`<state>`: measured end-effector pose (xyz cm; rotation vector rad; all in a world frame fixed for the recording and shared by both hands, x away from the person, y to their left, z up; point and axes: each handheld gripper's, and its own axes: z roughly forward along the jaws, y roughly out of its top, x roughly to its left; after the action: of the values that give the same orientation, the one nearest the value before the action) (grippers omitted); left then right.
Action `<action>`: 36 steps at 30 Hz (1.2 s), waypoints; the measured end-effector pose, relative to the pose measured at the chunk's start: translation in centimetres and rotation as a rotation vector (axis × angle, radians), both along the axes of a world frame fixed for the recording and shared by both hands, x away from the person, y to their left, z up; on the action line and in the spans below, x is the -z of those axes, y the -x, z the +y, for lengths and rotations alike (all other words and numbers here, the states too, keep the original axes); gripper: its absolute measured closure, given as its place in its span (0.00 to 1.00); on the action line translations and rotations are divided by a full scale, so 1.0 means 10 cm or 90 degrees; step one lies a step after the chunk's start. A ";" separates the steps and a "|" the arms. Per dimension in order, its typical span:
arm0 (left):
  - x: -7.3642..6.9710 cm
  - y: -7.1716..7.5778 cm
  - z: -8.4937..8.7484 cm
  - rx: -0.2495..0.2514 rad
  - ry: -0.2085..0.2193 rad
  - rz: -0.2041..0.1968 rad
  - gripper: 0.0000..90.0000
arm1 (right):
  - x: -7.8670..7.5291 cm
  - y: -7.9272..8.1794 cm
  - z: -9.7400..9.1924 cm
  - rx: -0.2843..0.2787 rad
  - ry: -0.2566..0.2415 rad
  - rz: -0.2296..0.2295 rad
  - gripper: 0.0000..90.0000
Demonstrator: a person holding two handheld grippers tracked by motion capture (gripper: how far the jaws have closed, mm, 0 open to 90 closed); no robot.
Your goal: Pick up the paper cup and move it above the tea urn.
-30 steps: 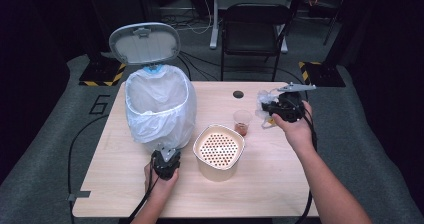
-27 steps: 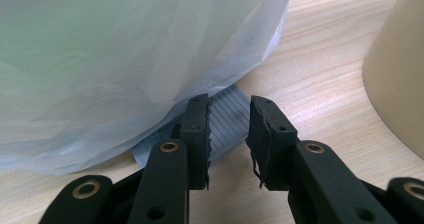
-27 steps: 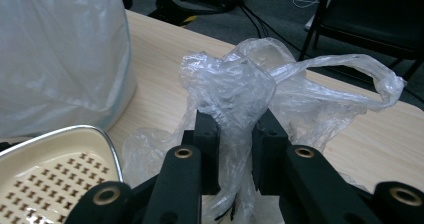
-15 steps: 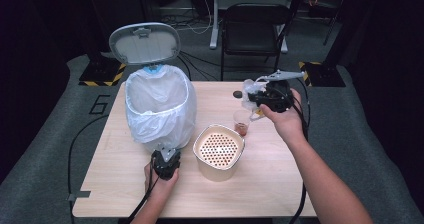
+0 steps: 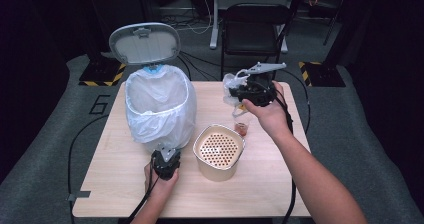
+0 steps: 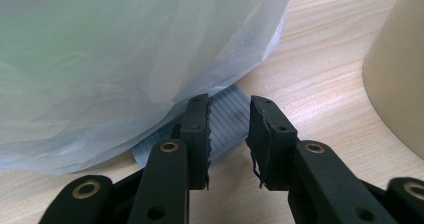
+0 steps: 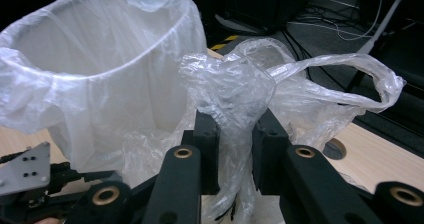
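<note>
A pedal bin (image 5: 160,104) lined with a white bag stands on the table's left half, its grey lid (image 5: 145,43) raised. My left gripper (image 5: 165,161) lies at the bin's foot. In the left gripper view its jaws (image 6: 227,104) are closed down, with their tips over the ribbed pedal (image 6: 225,126) under the liner (image 6: 125,59). My right gripper (image 5: 250,91) is held above the table's far right, shut on a crumpled clear plastic bag (image 5: 231,90). In the right gripper view the bag (image 7: 235,84) bunches between the pads (image 7: 235,121), and the open bin (image 7: 100,84) lies beyond.
A beige perforated basket (image 5: 219,149) stands just right of the left gripper, and its wall (image 6: 400,74) is close by. A small cup of reddish liquid (image 5: 242,129) sits under the right hand. A black chair (image 5: 255,29) stands behind the table.
The right hand has carried the clear bag up and to the left, closer to the bin. The left gripper has stayed at the bin's foot.
</note>
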<state>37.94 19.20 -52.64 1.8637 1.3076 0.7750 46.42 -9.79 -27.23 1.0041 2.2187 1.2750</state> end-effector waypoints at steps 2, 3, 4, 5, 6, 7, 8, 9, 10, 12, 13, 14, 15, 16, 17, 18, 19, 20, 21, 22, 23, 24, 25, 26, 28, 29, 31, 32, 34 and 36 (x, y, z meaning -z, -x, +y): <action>0.00 0.00 0.00 -0.001 0.000 0.000 0.78 | -0.03 0.01 0.06 -0.006 -0.001 0.000 0.85; 0.00 0.00 0.00 -0.001 0.000 0.000 0.78 | -0.04 0.01 0.09 -0.010 0.000 -0.001 0.85; 0.00 0.00 0.00 -0.001 0.001 0.000 0.78 | -0.05 0.01 0.11 -0.011 0.001 -0.002 0.85; 0.00 0.00 0.00 -0.001 0.001 -0.001 0.78 | -0.07 0.02 0.16 -0.019 -0.002 0.000 0.85; 0.00 0.00 0.00 -0.001 0.002 0.000 0.78 | -0.07 0.02 0.16 -0.019 -0.002 0.000 0.85; 0.00 0.00 0.00 0.000 0.005 0.000 0.78 | -0.10 0.02 0.22 -0.027 -0.001 -0.006 0.85; 0.00 0.00 0.00 0.000 0.005 0.000 0.78 | -0.10 0.02 0.22 -0.027 -0.001 -0.006 0.85; 0.00 0.00 0.01 0.002 -0.006 -0.003 0.78 | -0.11 0.02 0.25 -0.028 -0.004 -0.004 0.85; 0.00 0.00 0.00 0.002 -0.005 -0.003 0.78 | -0.13 0.02 0.28 -0.036 -0.004 -0.009 0.85; 0.00 0.00 0.00 0.002 -0.005 -0.003 0.78 | -0.16 0.02 0.34 -0.042 -0.007 -0.012 0.85; 0.00 0.00 0.00 0.002 -0.005 -0.004 0.78 | -0.17 0.02 0.37 -0.046 -0.009 -0.011 0.85; 0.00 -0.01 0.00 0.002 -0.005 -0.004 0.78 | -0.18 0.02 0.40 -0.050 -0.011 -0.012 0.85; 0.00 0.00 0.01 0.002 -0.005 -0.003 0.78 | -0.20 0.01 0.47 -0.057 -0.007 -0.015 0.85; 0.00 0.00 0.00 0.002 -0.004 -0.003 0.78 | -0.20 0.01 0.47 -0.057 -0.007 -0.015 0.85; 0.00 0.00 0.01 0.002 -0.005 -0.002 0.78 | -0.21 0.01 0.50 -0.062 -0.003 -0.018 0.85; 0.00 0.00 0.01 0.002 -0.005 -0.002 0.78 | -0.22 0.01 0.53 -0.065 -0.003 -0.018 0.85; 0.00 0.00 0.01 0.002 -0.005 0.000 0.78 | -0.22 0.02 0.56 -0.067 -0.004 -0.017 0.85; 0.00 0.00 0.01 0.002 -0.005 -0.002 0.78 | -0.23 0.02 0.59 -0.070 -0.003 -0.019 0.85; 0.00 0.00 0.00 0.002 -0.005 -0.002 0.78 | -0.23 0.02 0.62 -0.075 -0.002 -0.022 0.85; 0.00 0.00 0.00 0.002 -0.004 -0.002 0.78 | -0.23 0.02 0.65 -0.077 -0.002 -0.022 0.85; 0.00 0.00 0.01 0.002 -0.005 -0.002 0.78 | -0.23 0.02 0.68 -0.082 -0.003 -0.025 0.85; 0.00 0.00 0.01 0.002 -0.005 -0.002 0.78 | -0.23 0.02 0.72 -0.085 -0.002 -0.024 0.85; 0.00 0.00 0.00 0.002 -0.004 -0.002 0.78 | -0.23 0.01 0.74 -0.089 -0.002 -0.028 0.85; 0.00 0.00 0.00 0.002 -0.004 -0.002 0.78 | -0.23 0.01 0.77 -0.090 -0.007 -0.028 0.85; 0.00 0.00 0.00 0.002 -0.004 -0.002 0.78 | -0.23 0.01 0.83 -0.098 -0.012 -0.026 0.85; 0.00 0.00 0.01 0.003 -0.005 -0.002 0.78 | -0.22 0.01 0.89 -0.101 -0.014 -0.021 0.85; 0.00 -0.01 0.01 0.003 -0.004 -0.004 0.78 | -0.22 0.01 0.96 -0.104 -0.010 -0.017 0.85; 0.00 -0.01 0.01 0.003 -0.004 -0.004 0.78 | -0.22 0.01 0.96 -0.104 -0.010 -0.017 0.85; -0.01 0.00 0.01 0.005 -0.006 0.004 0.78 | -0.21 0.01 1.01 -0.109 -0.008 -0.021 0.85; -0.01 0.00 0.01 0.005 -0.006 0.004 0.78 | -0.21 0.00 1.06 -0.116 -0.007 -0.023 0.85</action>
<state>37.96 19.29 -52.56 1.8785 1.3026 0.7725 46.39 0.78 -25.13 0.7903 2.3206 1.3727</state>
